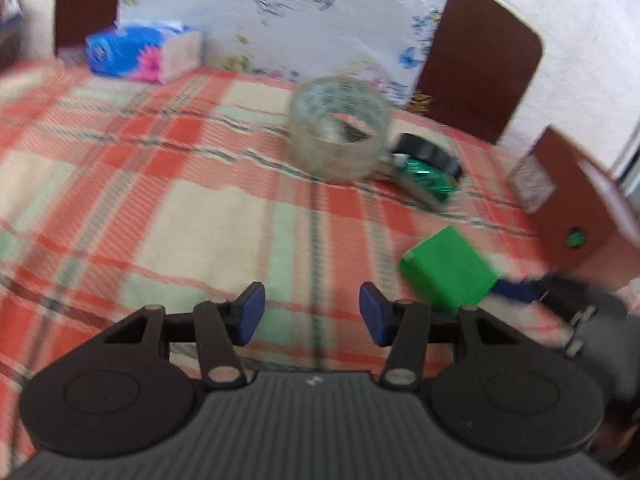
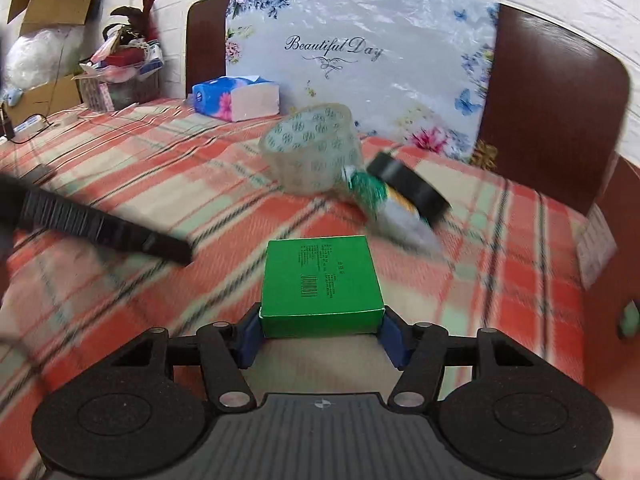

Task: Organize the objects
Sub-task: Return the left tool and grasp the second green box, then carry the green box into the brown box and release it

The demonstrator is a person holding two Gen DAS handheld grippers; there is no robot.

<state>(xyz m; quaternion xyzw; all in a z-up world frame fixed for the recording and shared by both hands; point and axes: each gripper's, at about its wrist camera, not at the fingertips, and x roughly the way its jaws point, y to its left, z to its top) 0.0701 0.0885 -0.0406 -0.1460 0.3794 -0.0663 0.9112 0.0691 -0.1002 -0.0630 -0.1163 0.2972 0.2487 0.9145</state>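
A green cardboard box [image 2: 320, 280] with a barcode on top sits between the blue pads of my right gripper [image 2: 322, 336], which is shut on its near end. In the left wrist view the same green box [image 1: 448, 268] lies to the right, with one blue finger [image 1: 516, 291] of the right gripper at its side. My left gripper [image 1: 312, 314] hangs open over the checked tablecloth [image 1: 180, 220] with nothing between its pads. Whether the box touches the cloth I cannot tell.
Farther back stand a clear tape roll [image 2: 312, 148], a black tape roll [image 2: 408, 190] and a green foil packet [image 2: 370, 190]. A blue tissue pack [image 2: 236, 98] lies by the flowered board [image 2: 360, 60]. A brown box [image 1: 580, 208] stands at the right edge. The left tool's black ribbed bar [image 2: 108, 232] crosses the right wrist view's left side.
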